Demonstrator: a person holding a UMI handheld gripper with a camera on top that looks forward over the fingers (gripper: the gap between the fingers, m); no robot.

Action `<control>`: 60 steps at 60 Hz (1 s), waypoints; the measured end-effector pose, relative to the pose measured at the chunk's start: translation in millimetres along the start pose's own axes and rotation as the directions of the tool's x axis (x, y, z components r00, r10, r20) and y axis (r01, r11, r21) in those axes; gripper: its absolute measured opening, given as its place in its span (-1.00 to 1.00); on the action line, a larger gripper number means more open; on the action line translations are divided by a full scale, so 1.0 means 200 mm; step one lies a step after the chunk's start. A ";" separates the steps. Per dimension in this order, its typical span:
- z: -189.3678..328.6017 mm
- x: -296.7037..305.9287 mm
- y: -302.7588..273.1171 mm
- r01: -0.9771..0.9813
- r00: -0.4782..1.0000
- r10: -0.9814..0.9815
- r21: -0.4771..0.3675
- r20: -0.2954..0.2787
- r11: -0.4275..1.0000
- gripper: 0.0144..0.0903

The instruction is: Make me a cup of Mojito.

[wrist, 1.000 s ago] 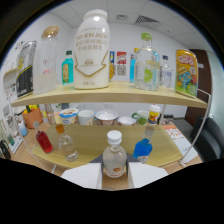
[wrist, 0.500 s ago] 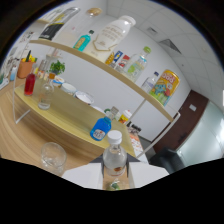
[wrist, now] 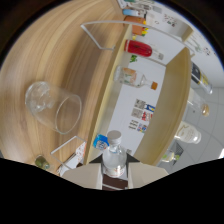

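Firmly between both fingers (wrist: 115,176), pressed: small clear bottle (wrist: 115,156).

We see our gripper (wrist: 116,172) rolled hard over to one side, so the scene beyond it lies sideways. Its two pale fingers (wrist: 87,175) stand at either side of a small clear bottle (wrist: 114,157) and appear to press on its body, though the contact line itself is dim.

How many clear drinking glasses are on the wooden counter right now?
1: the clear glass stands on the wooden counter, beyond the gripper, which is shut on a small bottle. Others may be hidden.
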 end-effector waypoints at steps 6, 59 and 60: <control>0.03 -0.06 -0.01 0.214 0.977 -0.214 -0.011 0.026 0.977 -0.49; -0.18 -0.15 0.05 -0.993 0.062 0.962 -0.078 0.265 0.086 -0.49; -0.17 -0.18 0.04 -0.994 0.020 0.962 -0.094 0.271 0.047 -0.48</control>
